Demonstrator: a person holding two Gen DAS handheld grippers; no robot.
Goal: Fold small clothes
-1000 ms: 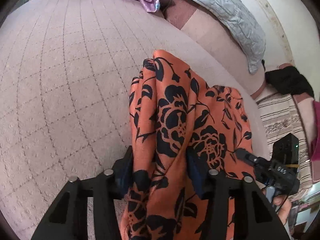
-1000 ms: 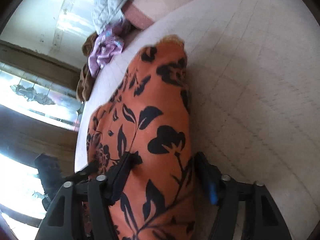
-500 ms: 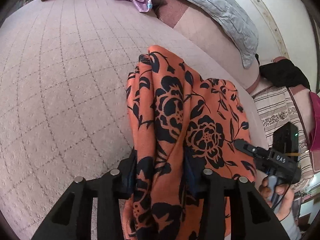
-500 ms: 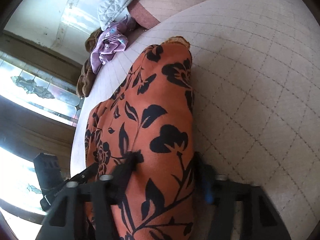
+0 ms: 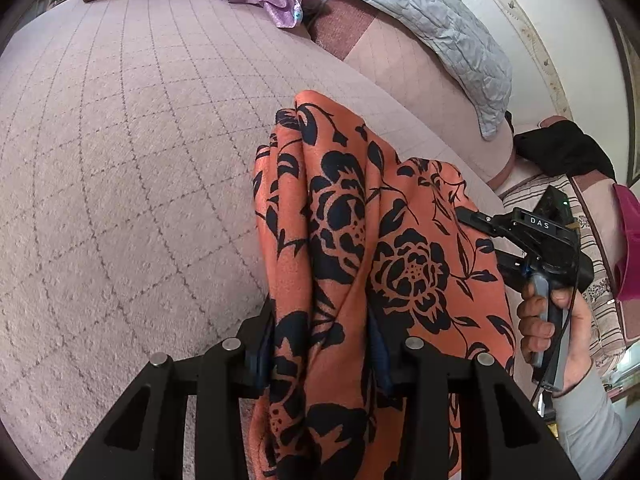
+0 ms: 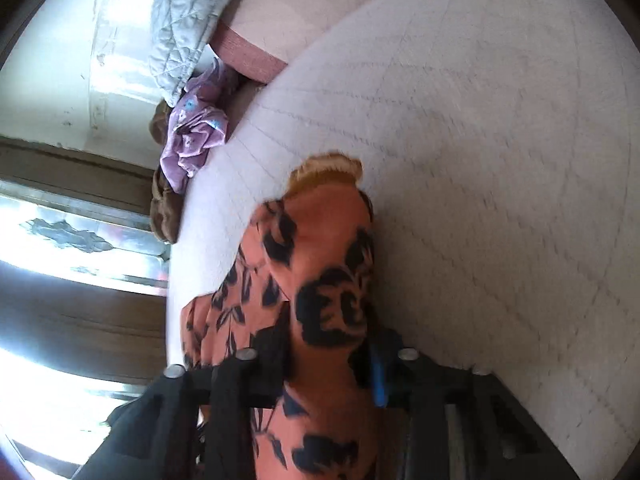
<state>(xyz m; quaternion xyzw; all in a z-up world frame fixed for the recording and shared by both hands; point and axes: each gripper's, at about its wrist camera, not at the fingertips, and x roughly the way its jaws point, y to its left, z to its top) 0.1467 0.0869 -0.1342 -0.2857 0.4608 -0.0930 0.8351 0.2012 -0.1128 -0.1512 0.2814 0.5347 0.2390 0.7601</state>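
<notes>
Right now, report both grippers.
Left gripper: shut on the orange floral cloth.
Right gripper: jaws closing, same cloth between them, gripped.

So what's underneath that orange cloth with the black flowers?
The orange black-flowered cloth lies on a pale pink quilted bedspread, which shows all around it. The cloth covers whatever lies directly beneath, so nothing else can be confirmed there.
</notes>
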